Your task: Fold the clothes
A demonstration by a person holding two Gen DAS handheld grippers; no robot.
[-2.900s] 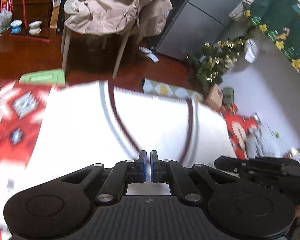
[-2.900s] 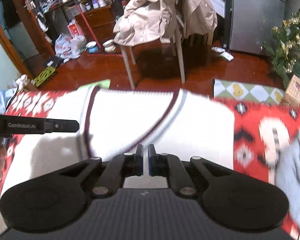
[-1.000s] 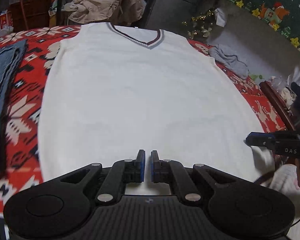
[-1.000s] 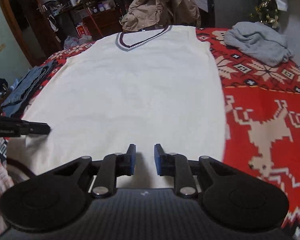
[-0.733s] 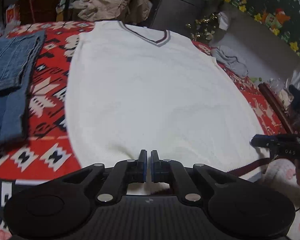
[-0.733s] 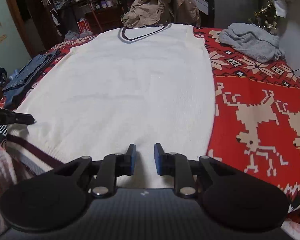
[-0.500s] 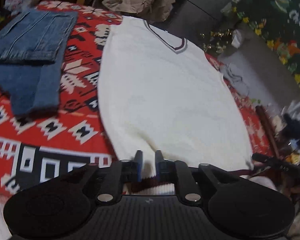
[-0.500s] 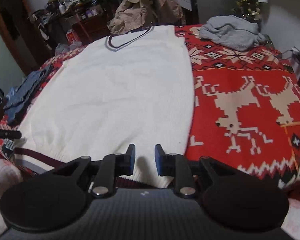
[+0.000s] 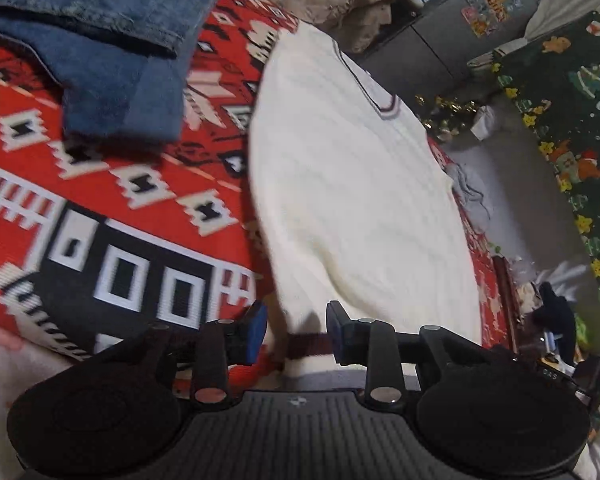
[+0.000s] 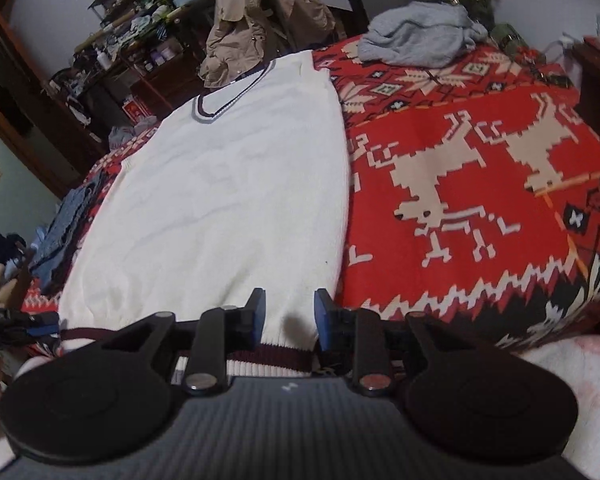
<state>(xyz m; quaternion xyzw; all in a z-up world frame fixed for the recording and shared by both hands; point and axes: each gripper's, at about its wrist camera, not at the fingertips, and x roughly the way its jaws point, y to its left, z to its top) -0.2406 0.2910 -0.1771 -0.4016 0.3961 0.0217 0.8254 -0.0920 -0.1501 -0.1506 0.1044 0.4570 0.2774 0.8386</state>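
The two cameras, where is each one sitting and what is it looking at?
Left wrist: rides the left gripper at the near left hem corner of the white vest, looking across it, folded jeans to the left; its open jaws show, just widened.
Right wrist: rides the right gripper at the near right hem, looking up the vest to the grey sweater; its open jaws show.
Both share the vest, red blanket and beige coat.
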